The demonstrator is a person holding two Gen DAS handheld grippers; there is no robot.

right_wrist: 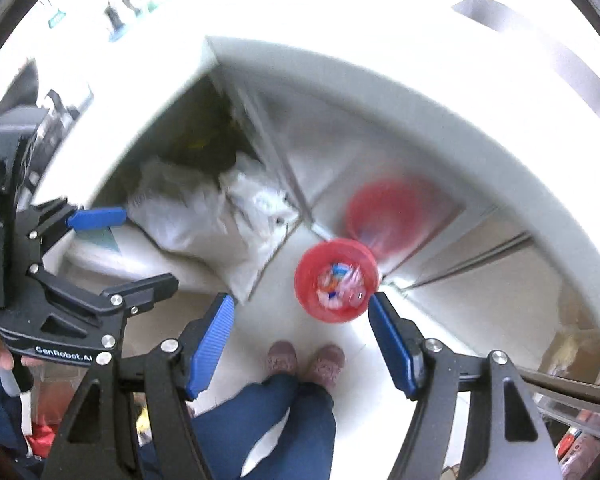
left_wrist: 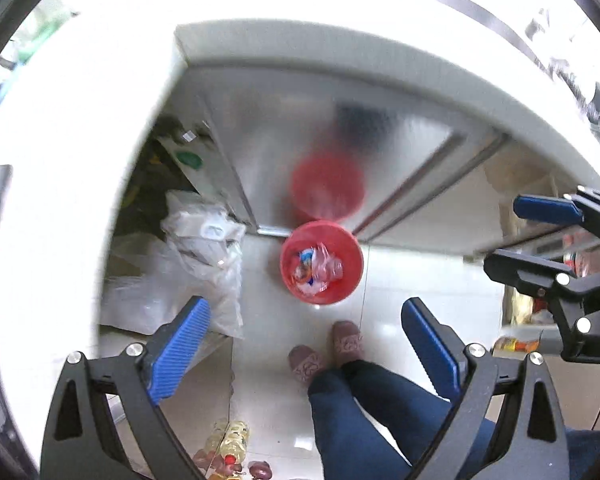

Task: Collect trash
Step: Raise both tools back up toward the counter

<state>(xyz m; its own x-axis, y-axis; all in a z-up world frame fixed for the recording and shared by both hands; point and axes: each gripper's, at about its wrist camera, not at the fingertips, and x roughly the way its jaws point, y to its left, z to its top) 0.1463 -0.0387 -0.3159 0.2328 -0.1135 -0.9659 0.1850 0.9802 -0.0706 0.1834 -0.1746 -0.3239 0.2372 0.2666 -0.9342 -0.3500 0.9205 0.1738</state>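
A red bin stands on the pale tiled floor against a metal cabinet door, holding crumpled wrappers and clear plastic. It also shows in the right wrist view, blurred. My left gripper is open and empty, held high above the floor, pointing down at the bin. My right gripper is open and empty, also high above the bin. Each gripper shows in the other's view: the right one at the right edge, the left one at the left edge.
A white counter edge curves above the cabinet. White plastic bags lie on the floor left of the bin. The person's slippers and blue-trousered legs stand just before the bin. Bottles lie at the lower left.
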